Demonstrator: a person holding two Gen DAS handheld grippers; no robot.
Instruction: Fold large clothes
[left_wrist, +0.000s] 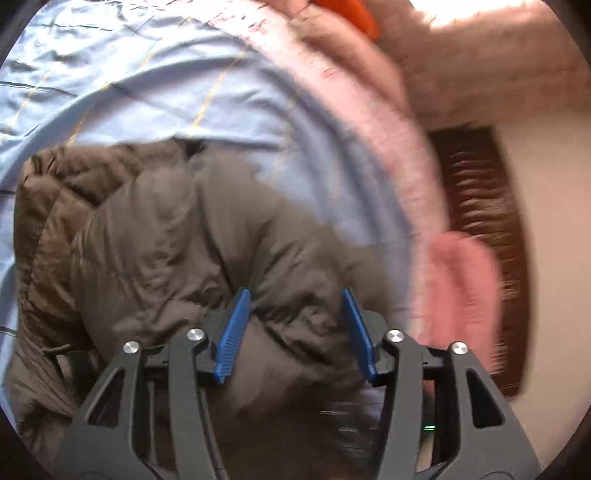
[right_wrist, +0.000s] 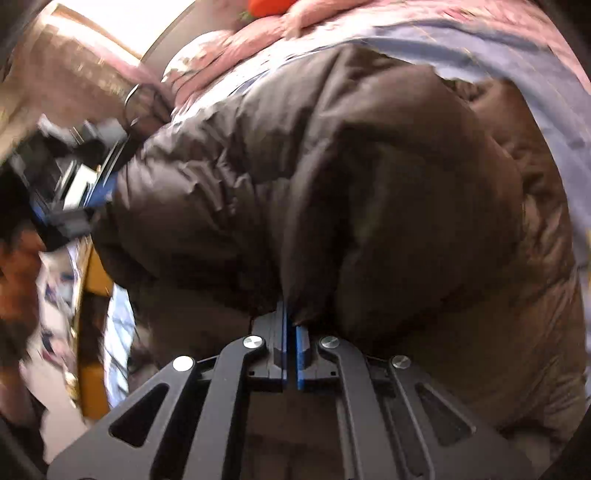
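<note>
A brown puffer jacket (left_wrist: 155, 236) lies bunched on a light blue bedsheet (left_wrist: 155, 85). My left gripper (left_wrist: 295, 299) has its jaws wide apart with a thick fold of the jacket between the blue pads (left_wrist: 232, 336); the pads do not squeeze it. In the right wrist view the jacket (right_wrist: 332, 177) fills the frame. My right gripper (right_wrist: 290, 314) is shut on a fold of the jacket, its tips buried in the fabric. The left gripper (right_wrist: 70, 184) shows blurred at the jacket's left end.
A pink blanket (left_wrist: 369, 110) borders the sheet, with an orange item (left_wrist: 351, 14) on it. A pink cloth (left_wrist: 461, 280) and a dark wooden board (left_wrist: 480, 221) lie at the right beside a pale floor. A yellow frame (right_wrist: 92, 332) stands lower left.
</note>
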